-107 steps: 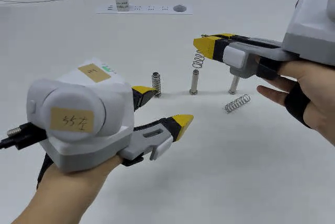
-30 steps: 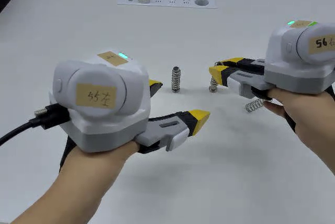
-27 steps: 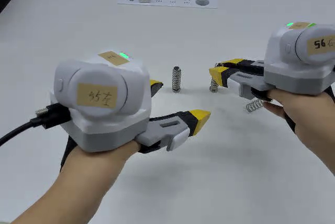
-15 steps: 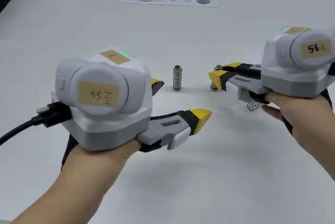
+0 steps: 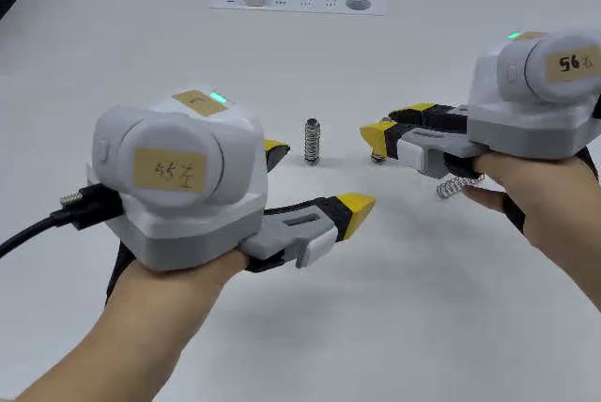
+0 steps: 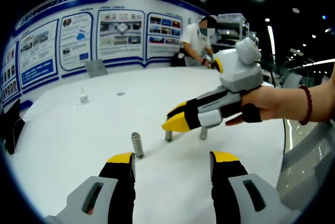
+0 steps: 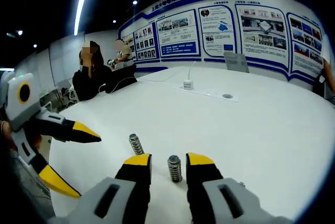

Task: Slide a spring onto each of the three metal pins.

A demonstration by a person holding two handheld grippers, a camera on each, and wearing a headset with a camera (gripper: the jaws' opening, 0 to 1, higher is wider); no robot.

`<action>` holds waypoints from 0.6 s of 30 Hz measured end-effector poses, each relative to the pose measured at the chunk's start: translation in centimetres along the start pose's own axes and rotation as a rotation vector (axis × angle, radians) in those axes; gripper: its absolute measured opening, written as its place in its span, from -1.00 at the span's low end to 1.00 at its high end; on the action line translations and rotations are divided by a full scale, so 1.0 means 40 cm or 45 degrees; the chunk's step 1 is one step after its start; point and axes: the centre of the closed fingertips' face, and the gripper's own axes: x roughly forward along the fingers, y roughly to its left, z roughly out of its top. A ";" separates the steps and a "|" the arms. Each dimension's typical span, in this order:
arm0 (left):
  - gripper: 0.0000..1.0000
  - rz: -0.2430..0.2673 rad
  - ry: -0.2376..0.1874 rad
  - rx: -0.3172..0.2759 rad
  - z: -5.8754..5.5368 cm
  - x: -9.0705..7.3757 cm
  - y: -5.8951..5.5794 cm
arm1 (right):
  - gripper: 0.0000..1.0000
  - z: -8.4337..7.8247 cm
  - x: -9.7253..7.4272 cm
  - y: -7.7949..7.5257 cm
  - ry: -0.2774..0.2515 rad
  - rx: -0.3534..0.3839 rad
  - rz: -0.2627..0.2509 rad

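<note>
The left pin (image 5: pixel 312 142) stands upright on the white table with a spring on it. My left gripper (image 5: pixel 315 178) is open just in front of it, nothing between its fingers. My right gripper (image 5: pixel 378 137) points left at the middle pin (image 5: pixel 377 156), whose base peeks out below the yellow tips. In the right gripper view that pin carries a spring (image 7: pixel 174 168) and stands in the narrow gap of my right gripper (image 7: pixel 168 161), clear of both fingers. A loose spring (image 5: pixel 453 186) lies under the right hand. The left gripper view shows a third pin (image 6: pixel 203 133), bare.
A white power strip (image 5: pixel 296 1) with a plug lies at the far edge of the table (image 5: pixel 423 308), and a cable trails from the left gripper's body. People stand by display boards in the background of both gripper views.
The spring that my right gripper held above the middle pin now sits on that pin, and the jaws have let go. The right gripper has edged slightly left. The left gripper has stayed put.
</note>
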 end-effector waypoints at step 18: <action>0.22 -0.036 -0.028 0.022 0.013 0.002 -0.022 | -0.04 0.050 -0.101 0.032 -0.039 0.058 0.033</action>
